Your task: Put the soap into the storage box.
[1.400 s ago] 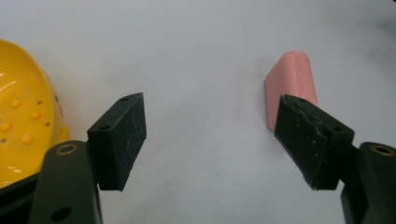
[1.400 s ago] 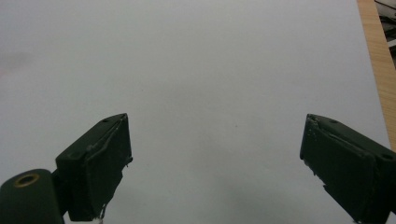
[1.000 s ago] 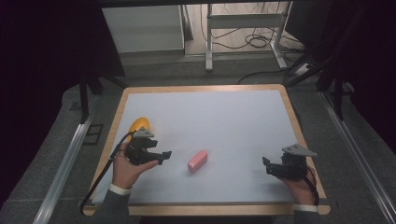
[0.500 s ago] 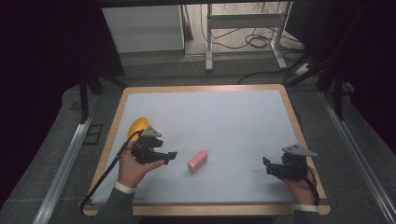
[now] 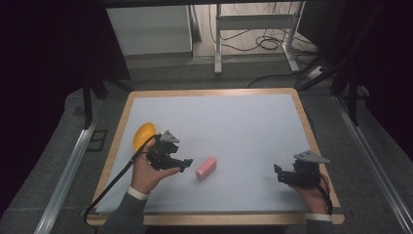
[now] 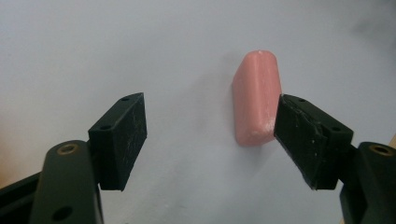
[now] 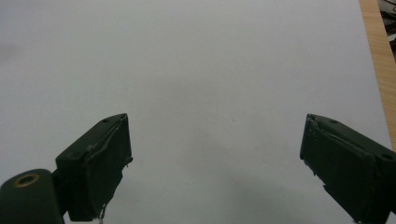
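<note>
So, going left to right: a yellow bowl-like thing is parked close to the worktop's left edge, roughly halfway along it, and the left gripper is held just beside it, a bit toward the near edge. Its jaws are spread wide with nothing clamped between them. The pink block is found lying flat just right of that gripper's tips, a little left of the middle and nearer the near edge than the far one. In the left gripper view the pink block is seen just ahead of the jaws, pushed over toward the right-hand jaw, which overlaps its near end; contact can't be made out. Loads of bare white surface is left across the middle and the whole far half. Over by the near right corner the right gripper is held low, jaws gaping, nothing gripped, well apart from the block.
</note>
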Demonstrator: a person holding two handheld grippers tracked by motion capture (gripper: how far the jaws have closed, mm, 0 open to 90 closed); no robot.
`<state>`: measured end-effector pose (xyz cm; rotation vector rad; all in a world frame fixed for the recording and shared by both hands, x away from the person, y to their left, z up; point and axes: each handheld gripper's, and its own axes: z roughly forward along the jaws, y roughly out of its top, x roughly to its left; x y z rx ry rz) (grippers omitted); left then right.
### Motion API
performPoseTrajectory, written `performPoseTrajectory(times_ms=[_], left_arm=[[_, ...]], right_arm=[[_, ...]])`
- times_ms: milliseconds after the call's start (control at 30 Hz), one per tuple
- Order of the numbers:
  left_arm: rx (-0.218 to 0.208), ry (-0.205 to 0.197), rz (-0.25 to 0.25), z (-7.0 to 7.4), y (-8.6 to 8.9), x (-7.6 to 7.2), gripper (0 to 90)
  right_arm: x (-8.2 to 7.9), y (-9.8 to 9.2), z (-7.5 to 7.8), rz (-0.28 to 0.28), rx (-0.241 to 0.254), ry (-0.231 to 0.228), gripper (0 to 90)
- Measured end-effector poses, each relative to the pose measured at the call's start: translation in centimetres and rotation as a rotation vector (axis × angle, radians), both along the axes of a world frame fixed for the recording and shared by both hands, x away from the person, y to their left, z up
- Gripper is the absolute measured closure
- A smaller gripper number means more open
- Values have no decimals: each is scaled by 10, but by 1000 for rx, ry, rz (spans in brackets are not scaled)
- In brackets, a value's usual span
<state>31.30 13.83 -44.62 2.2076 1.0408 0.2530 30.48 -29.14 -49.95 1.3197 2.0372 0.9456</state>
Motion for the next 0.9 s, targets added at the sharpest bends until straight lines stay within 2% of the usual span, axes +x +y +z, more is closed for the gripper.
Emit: performPoseTrajectory(times_ms=[333,533,733,900], left_arm=[[4,5,-32,1,-15,4,262],[6,14,-26,-1,-18,5,263],[27,19,-50,-3,-30,6,261],[21,34,-53,-5,-35,9,262]], right_arm=[[0,-3,1,-7,7,-6,87],[0,-2,0,-5,4,1,87],[0,-1,-1,-5,-1,5,87],[0,-1,-1,-6,0,5,87]])
